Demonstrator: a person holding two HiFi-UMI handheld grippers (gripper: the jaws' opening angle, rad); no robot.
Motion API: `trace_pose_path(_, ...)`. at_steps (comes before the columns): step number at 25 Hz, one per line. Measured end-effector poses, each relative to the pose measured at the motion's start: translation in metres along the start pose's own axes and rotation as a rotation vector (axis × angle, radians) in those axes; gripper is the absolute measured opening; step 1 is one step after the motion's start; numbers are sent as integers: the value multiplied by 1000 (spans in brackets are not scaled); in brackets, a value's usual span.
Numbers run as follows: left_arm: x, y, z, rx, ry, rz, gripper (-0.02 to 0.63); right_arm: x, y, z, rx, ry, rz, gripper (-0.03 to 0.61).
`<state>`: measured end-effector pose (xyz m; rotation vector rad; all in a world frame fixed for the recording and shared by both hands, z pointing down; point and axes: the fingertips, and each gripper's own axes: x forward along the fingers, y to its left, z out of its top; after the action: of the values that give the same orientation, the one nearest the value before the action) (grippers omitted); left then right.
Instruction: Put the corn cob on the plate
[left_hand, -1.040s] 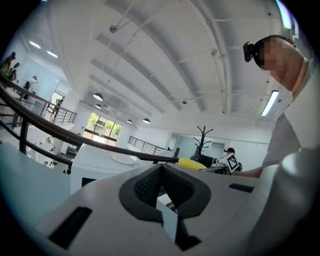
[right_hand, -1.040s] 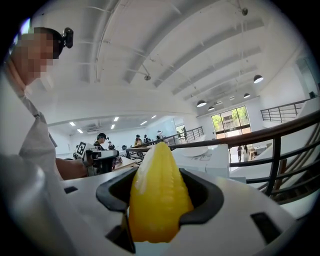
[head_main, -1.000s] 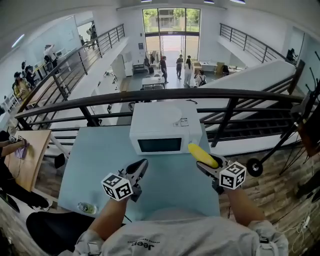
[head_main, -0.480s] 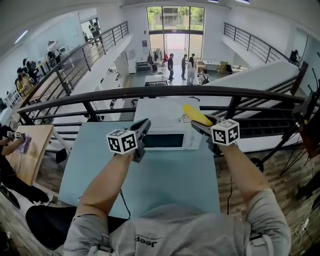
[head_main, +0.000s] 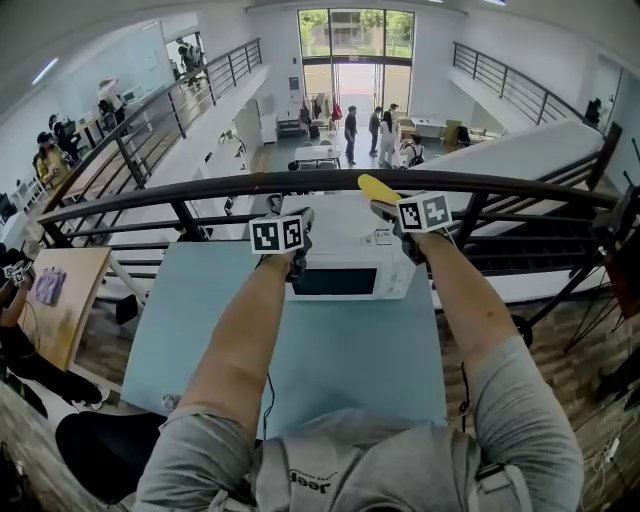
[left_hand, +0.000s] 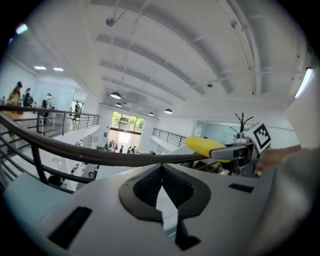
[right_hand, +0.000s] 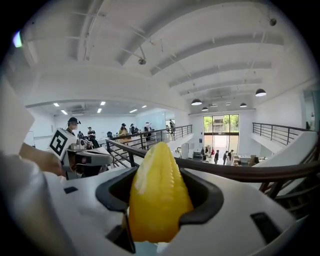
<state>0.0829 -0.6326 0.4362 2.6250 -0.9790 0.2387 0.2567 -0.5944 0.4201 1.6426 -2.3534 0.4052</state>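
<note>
The right gripper (head_main: 390, 208) has its jaws clamped on the corn cob (right_hand: 159, 197), one dark pad on each flank. The cob's long axis runs along the jaws. Its tapered tip points away from the person and out past the jaw tips, up and to the left in the head view, over the dark railing (head_main: 200, 195). Its thick end is hidden down between the jaws, and the gripper body cuts off its lower edge in the right gripper view. The left gripper (left_hand: 161, 172) has its jaws together at the tips with nothing between them. It is held beside the right one above the white microwave (head_main: 345, 280), which stands at the far end of the pale blue table (head_main: 330, 350). Each marker cube (head_main: 277, 236) carries black-and-white squares but no letters. A small sticker on the microwave's top is too small to read. The grey shirt (head_main: 400, 470) at the bottom edge bears the word "Jeep", upside down in this view.
</note>
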Motion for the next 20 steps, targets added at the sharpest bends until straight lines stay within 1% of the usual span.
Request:
trace_pose_path(2,7,18,-9,-24,45,74,15,16,-6,-2,-8,34,-31,261)
trace_pose_path(3,10,19,-13,-43,58,84,15,23,-10,-5,-2,49,-47,261)
trace_pose_path(5,18,11,-16,-45,64,65,15,34,-16,-10,13,72,-66,261)
trace_pose_path(8,29,-2,-17,-28,60,37,15,47,-16,-15,7,92,-57,261)
trace_pose_path(15,36,5,-18,-12,70,20,15,85,-6,-45,-21,168,-46,261)
trace_pose_path(20,43,8,-20,-4,74,16,15,100,-15,-64,-27,206,-48,261)
